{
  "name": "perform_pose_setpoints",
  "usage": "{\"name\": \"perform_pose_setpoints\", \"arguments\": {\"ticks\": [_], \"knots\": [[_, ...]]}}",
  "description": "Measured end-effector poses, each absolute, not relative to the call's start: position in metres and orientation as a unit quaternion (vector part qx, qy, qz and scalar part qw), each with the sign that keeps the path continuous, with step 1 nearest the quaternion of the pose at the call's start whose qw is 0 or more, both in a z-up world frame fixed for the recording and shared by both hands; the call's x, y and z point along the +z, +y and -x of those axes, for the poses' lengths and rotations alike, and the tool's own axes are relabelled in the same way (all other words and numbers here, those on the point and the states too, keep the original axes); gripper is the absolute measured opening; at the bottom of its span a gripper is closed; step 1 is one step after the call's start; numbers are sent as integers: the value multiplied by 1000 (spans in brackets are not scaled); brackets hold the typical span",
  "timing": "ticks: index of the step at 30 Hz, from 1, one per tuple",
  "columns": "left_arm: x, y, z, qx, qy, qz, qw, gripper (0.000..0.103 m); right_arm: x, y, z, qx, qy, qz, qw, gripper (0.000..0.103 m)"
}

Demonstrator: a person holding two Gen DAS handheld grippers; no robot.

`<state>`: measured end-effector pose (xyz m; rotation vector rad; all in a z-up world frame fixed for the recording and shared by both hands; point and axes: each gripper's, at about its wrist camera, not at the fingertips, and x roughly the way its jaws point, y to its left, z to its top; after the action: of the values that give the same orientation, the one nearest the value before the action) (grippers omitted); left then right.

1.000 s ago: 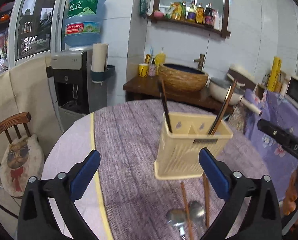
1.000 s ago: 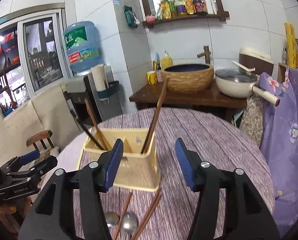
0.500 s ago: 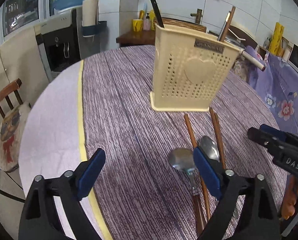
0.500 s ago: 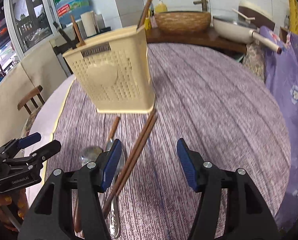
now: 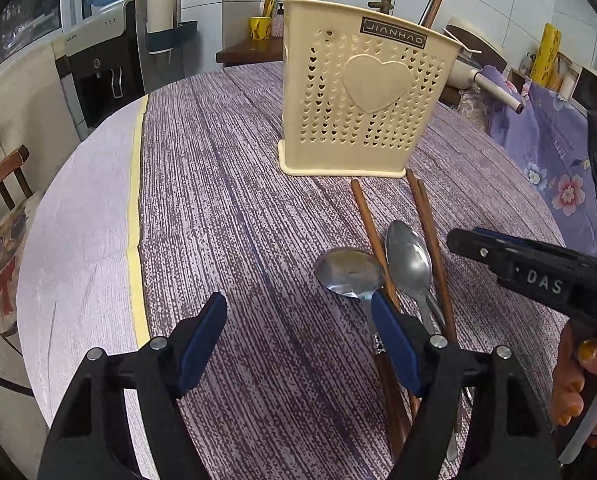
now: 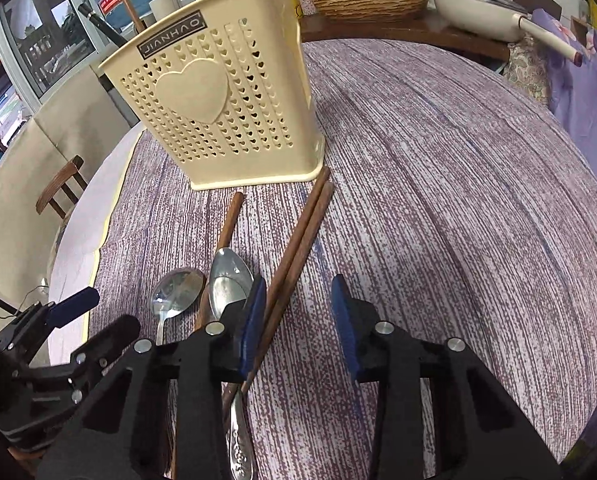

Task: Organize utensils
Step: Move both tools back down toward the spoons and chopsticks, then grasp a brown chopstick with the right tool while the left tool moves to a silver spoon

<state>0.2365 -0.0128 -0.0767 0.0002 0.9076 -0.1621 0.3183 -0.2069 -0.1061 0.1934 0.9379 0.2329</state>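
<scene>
Right wrist view: right gripper (image 6: 298,312), jaws apart and just closing, straddles paired brown wooden chopsticks (image 6: 298,240) beside the perforated cream plastic holder (image 6: 218,92); left gripper (image 5: 298,320) hovers open, narrowing, empty.

The utensil holder (image 5: 364,100) stands on the table (image 5: 234,216), ahead of both tongs. Between it and the tongs lie two spoons (image 5: 408,260) and the chopsticks (image 6: 298,244). The spoons lie just ahead-right of the left tongs (image 5: 298,320), left of the right tongs (image 6: 298,312); paired chopsticks run between the latter's fingers.
</scene>
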Motion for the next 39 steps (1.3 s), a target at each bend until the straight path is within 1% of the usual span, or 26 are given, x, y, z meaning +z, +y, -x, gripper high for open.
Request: {"name": "perform_pose_setpoints", "arguments": {"ticks": [3,10,16,18,23,28,30,39], "knots": [[-78,-13,-236,-78,440,1,895,73,-106,-200,-325,104,448,-82,884,30],[-79,-13,-236,-78,441,2,894,73,-104,-188,-349,74,446,-49,891,28],[-80,-14,-236,-81,442,0,894,73,-113,-176,-364,55,460,-21,886,23],[-80,-14,-236,-82,442,0,893,73,-116,-175,-366,52,462,-16,885,20],[-81,-14,-239,-80,446,2,892,73,-116,-188,-365,66,462,-48,883,18],[-84,-15,-241,-81,448,4,890,73,-115,-211,-366,90,467,-105,874,17],[-84,-17,-241,-82,447,1,891,73,-117,-219,-367,95,470,-120,869,13],[-83,-21,-240,-86,448,-1,890,73,-120,-243,-367,96,472,-144,864,13]]}}
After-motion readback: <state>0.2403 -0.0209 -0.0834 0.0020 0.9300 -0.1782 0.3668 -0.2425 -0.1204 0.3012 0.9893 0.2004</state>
